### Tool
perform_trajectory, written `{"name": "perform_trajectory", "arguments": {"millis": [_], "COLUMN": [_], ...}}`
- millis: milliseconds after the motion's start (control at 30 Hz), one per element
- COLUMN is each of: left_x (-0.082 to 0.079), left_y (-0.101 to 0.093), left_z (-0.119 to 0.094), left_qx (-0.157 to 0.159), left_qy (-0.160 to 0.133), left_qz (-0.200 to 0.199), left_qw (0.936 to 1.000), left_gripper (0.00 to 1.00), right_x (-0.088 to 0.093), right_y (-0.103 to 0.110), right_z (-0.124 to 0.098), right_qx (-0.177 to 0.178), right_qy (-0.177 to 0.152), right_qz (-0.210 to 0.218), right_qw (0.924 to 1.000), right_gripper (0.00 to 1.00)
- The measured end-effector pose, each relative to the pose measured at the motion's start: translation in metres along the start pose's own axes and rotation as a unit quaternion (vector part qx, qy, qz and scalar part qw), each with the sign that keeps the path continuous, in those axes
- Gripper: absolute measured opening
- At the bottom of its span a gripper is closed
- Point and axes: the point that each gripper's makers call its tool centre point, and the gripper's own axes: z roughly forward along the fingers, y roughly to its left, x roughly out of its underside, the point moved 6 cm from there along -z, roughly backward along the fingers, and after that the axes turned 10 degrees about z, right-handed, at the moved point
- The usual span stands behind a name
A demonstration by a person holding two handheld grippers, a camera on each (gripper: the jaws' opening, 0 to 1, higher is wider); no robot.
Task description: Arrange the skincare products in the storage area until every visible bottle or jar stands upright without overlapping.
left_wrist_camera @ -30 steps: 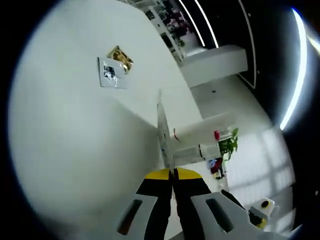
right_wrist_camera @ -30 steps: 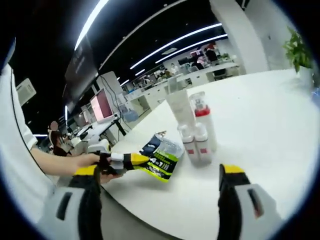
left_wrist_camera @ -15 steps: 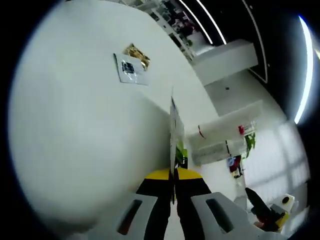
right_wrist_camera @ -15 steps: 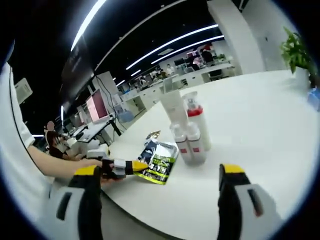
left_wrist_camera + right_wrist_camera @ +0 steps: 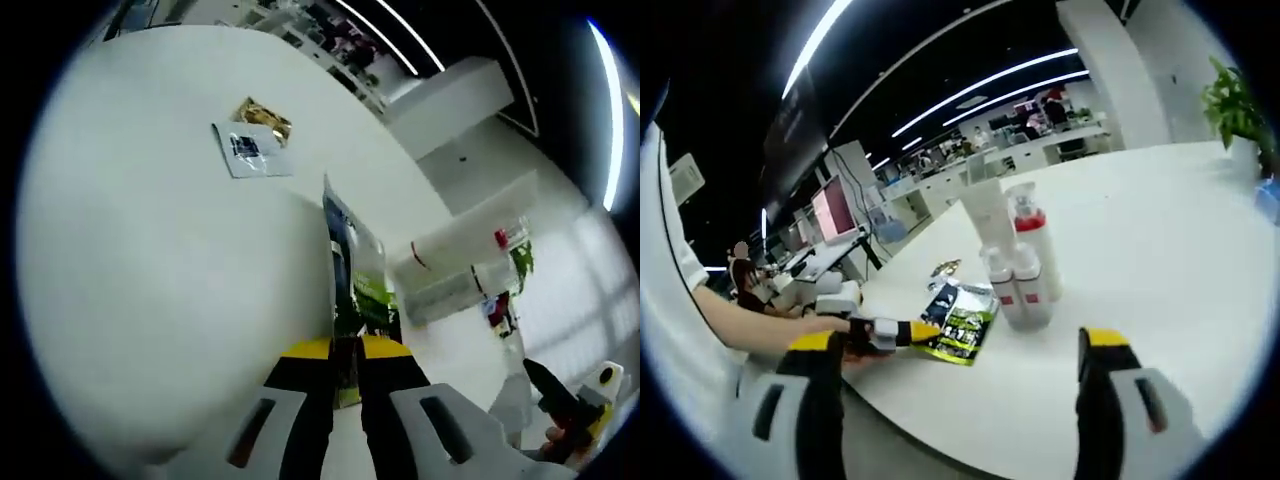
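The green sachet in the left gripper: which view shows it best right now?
The right gripper view: the green sachet shows its printed face there, with the left gripper clamping its edge. The left gripper view has it nearly edge-on between the jaws.

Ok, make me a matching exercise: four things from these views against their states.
Things:
1. green sachet
2. right gripper
3. red-capped bottle
4. silver sachet

States:
A. open, holding nothing
B. standing upright among the bottles
C. lying flat, far out on the table
D. pinched in the left gripper

Pairs: 1-D, 2-A, 3-B, 4-C
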Motion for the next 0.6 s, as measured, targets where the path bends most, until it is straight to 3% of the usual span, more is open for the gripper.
{"name": "perform_trajectory", "arguments": {"millis": [167, 267, 300, 367, 400, 467, 600], "left_x": [-0.002, -0.004, -0.005, -0.007, -0.008, -0.008, -0.019], "left_y": [-0.001, 0.002, 0.002, 0.005, 0.006, 0.007, 0.010], "left_z": [-0.002, -0.006, -0.007, -0.010, -0.012, -0.014, -0.012], "left_qx": [-0.010, -0.030, -0.032, -0.046, -0.054, -0.056, -0.049], "left_qy": [0.010, 0.016, 0.017, 0.026, 0.031, 0.040, 0.039], "left_qz": [0.076, 0.158, 0.168, 0.224, 0.258, 0.285, 0.369], "left_qw": [0.9970, 0.9869, 0.9851, 0.9731, 0.9642, 0.9560, 0.9273], "left_gripper": [0.07, 0.10, 0.11, 0.14, 0.15, 0.19, 0.23], "right_x": [0.000, 0.000, 0.000, 0.000, 0.000, 0.000, 0.000], "right_y": [0.000, 0.000, 0.000, 0.000, 0.000, 0.001, 0.001], "right_z": [0.000, 0.000, 0.000, -0.001, -0.001, 0.000, 0.000], "right_qx": [0.000, 0.000, 0.000, 0.000, 0.000, 0.000, 0.000], "right_qy": [-0.001, -0.001, 0.000, 0.000, 0.000, 0.000, 0.000], "right_qz": [0.001, 0.001, 0.001, 0.001, 0.001, 0.001, 0.001], "right_qw": [1.0000, 1.0000, 1.0000, 1.0000, 1.0000, 1.0000, 1.0000], "right_gripper": [0.99, 0.99, 0.99, 0.99, 0.99, 0.99, 0.99]}}
